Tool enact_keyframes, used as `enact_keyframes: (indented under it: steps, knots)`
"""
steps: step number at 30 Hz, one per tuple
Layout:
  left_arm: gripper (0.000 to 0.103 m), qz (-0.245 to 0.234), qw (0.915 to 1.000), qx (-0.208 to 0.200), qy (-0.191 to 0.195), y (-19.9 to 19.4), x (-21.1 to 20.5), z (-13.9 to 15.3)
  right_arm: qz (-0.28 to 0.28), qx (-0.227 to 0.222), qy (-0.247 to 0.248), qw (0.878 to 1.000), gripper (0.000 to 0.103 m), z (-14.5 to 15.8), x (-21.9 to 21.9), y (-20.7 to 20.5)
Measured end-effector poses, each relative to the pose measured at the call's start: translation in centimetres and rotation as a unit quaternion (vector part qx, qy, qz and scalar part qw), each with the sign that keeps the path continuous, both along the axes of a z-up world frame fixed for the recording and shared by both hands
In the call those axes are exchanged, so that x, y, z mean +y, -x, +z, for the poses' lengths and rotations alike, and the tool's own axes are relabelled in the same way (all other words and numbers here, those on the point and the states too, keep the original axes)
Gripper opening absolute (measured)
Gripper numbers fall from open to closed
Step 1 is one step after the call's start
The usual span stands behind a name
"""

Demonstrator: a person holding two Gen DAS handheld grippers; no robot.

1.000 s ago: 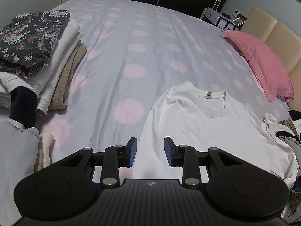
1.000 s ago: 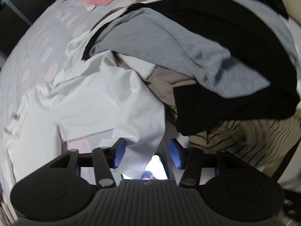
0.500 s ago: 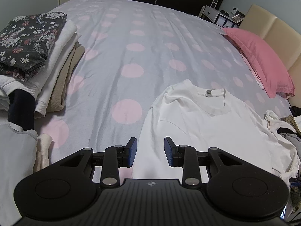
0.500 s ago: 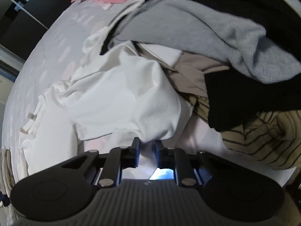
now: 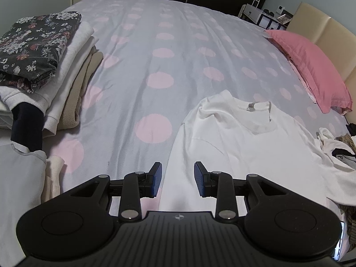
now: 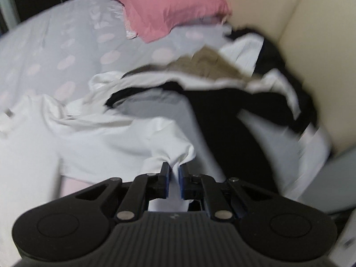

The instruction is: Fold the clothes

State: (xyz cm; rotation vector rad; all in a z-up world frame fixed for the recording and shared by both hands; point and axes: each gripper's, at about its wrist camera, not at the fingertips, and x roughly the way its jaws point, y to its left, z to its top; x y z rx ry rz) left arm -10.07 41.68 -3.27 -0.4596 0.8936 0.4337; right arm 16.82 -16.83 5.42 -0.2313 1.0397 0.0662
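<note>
so the right hand-held gripper (image 6: 174, 181) just clamps shut on the white t-shirt (image 5: 244, 146) sleeve and lifts it off the bed (image 5: 169, 51), while the left hand-held gripper (image 5: 177, 179) hovers released over the hem, looks like straightening before the fold.

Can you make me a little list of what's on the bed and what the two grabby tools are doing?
bed cover: grey with pink dots
being folded: white T-shirt, spread flat
left tool: open over the shirt's edge, holding nothing
right tool: jaws just closed, pinching a bunched part of the white T-shirt
folded stack: left side, flowery cloth on top
unfolded pile: black, grey, tan clothes by the headboard
pillow: pink
</note>
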Motion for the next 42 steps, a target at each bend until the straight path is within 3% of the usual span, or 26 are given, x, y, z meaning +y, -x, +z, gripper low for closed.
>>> enact_keyframes:
  steps: [9,14,19,23,25,26,27,29,32,38,42]
  knots:
    - [0.03,0.008,0.9999,0.006,0.002,0.0,0.7,-0.4,0.047,-0.021,0.114,0.992,0.009,4.4,1.0,-3.1]
    - [0.03,0.005,1.0,0.006,0.005,-0.2,0.9,-0.5,0.034,0.007,0.142,0.989,0.01,2.1,-0.3,-4.7]
    - [0.031,-0.004,0.9999,0.012,0.0,-0.5,0.6,-0.8,0.014,-0.007,0.182,0.983,0.01,-1.5,-1.9,-6.2]
    - [0.031,-0.003,0.9998,0.021,-0.006,-0.5,0.6,-1.0,-0.03,-0.024,0.174,0.984,0.01,-1.6,-4.2,-6.6]
    - [0.031,0.0,0.9997,0.022,-0.005,-0.5,0.7,-1.1,-0.055,-0.035,0.156,0.986,0.011,-1.0,-5.5,-6.2]
    - [0.031,0.0,0.9997,0.022,-0.005,-0.6,0.7,-1.1,-0.069,-0.041,0.144,0.986,0.015,-0.6,-6.1,-6.0]
    - [0.031,0.0,0.9997,0.023,-0.006,-0.6,0.7,-1.1,-0.084,-0.046,0.126,0.987,0.026,-0.3,-6.7,-5.7]
    - [0.031,-0.004,0.9997,0.025,-0.006,-0.7,0.5,-1.2,-0.123,-0.047,0.064,0.989,0.038,-0.2,-8.3,-4.8]
    - [0.031,-0.007,0.9996,0.027,-0.007,-0.8,0.3,-1.3,-0.171,-0.028,-0.031,0.984,0.038,-1.3,-10.3,-3.3]
    - [0.031,0.0,0.9996,0.025,-0.009,-0.4,0.2,-1.2,-0.24,-0.026,-0.196,0.95,0.038,-4.5,-12.6,-1.0]
    - [0.031,0.008,0.9996,0.024,-0.012,0.0,0.3,-1.0,-0.282,-0.033,-0.254,0.925,0.038,-6.6,-13.5,-0.6]
